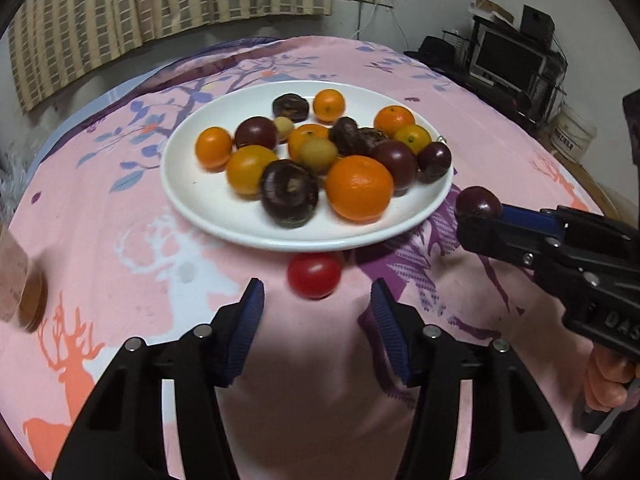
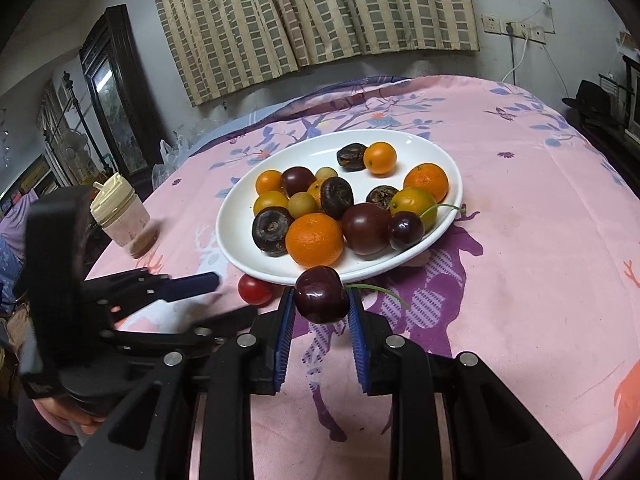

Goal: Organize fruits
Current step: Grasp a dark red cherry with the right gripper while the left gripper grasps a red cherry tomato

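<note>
The right gripper [image 2: 321,300] is clamped on a dark cherry [image 2: 322,294], its blue pads pressing the fruit from both sides while the green stem sticks out to the right. The cherry is held just in front of the near rim of the white plate [image 2: 236,236], above the pink patterned cloth [image 2: 520,280]. In the left wrist view the same cherry [image 1: 478,204] sits at the tip of the right gripper, to the right of the plate [image 1: 180,184].

The left gripper [image 1: 316,304] has its jaws apart, with nothing pressed between the pads. A red cherry tomato [image 1: 315,275] lies on the cloth just ahead of the fingertips and right beside the plate's near edge (whether it touches the rim cannot be told).

The plate carries a heap of small oranges, dark purple fruits, pale yellow-green ones and another cherry [image 2: 406,231]. A lidded jar [image 2: 122,216] stands on the cloth to the left of the plate.
</note>
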